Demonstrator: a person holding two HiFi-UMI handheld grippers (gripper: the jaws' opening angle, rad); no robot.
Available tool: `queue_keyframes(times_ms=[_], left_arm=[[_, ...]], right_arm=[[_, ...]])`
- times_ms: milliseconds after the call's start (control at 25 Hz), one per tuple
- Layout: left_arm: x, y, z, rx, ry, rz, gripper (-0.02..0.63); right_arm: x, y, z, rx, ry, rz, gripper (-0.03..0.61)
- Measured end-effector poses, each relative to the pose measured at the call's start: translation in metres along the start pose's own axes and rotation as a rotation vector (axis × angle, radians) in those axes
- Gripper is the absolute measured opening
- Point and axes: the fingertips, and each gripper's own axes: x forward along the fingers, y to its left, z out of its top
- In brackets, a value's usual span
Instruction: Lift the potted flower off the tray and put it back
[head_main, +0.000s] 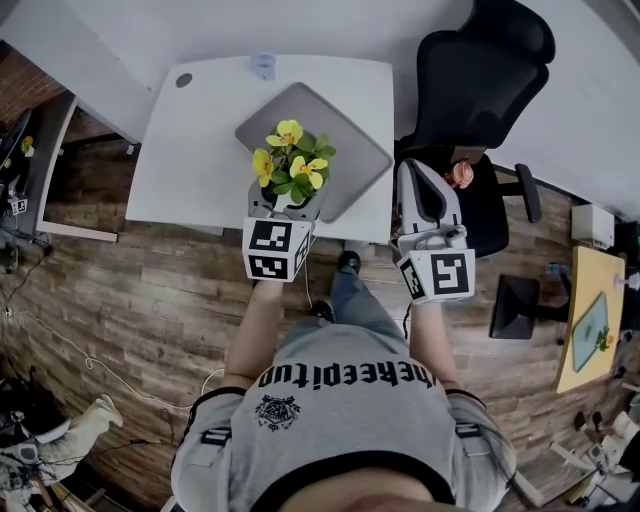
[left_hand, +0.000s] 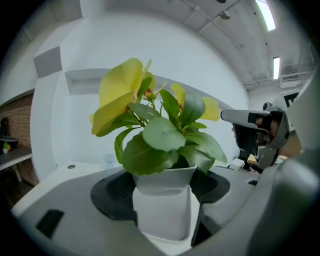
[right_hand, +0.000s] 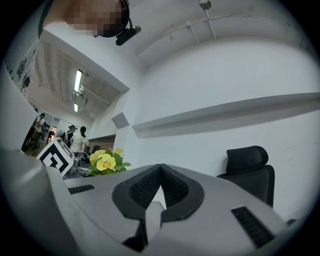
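Observation:
A potted flower (head_main: 292, 165) with yellow blooms and green leaves sits in a small white pot (left_hand: 162, 207). My left gripper (head_main: 285, 205) is shut on that pot, one jaw on each side (left_hand: 162, 215). In the head view the plant is over the near left edge of the grey tray (head_main: 350, 140) on the white table (head_main: 195, 150). Whether the pot touches the tray I cannot tell. My right gripper (head_main: 412, 172) hangs off the table's right side, shut with nothing in it (right_hand: 159, 187). From there the flower (right_hand: 106, 162) shows at the left.
A black office chair (head_main: 480, 80) stands just right of the table, close behind my right gripper. A small clear cup (head_main: 263, 65) is at the table's back edge. A yellow side table (head_main: 590, 320) is far right. Cables lie on the wooden floor (head_main: 120, 300).

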Motion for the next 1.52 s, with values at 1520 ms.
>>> queue_keyframes(times_ms=[1520], left_arm=[[-0.084,-0.021,0.042,0.091,-0.14,0.078,0.336]], right_arm=[[-0.062,0.03,0.026,-0.002,-0.049,0.015,0.003]])
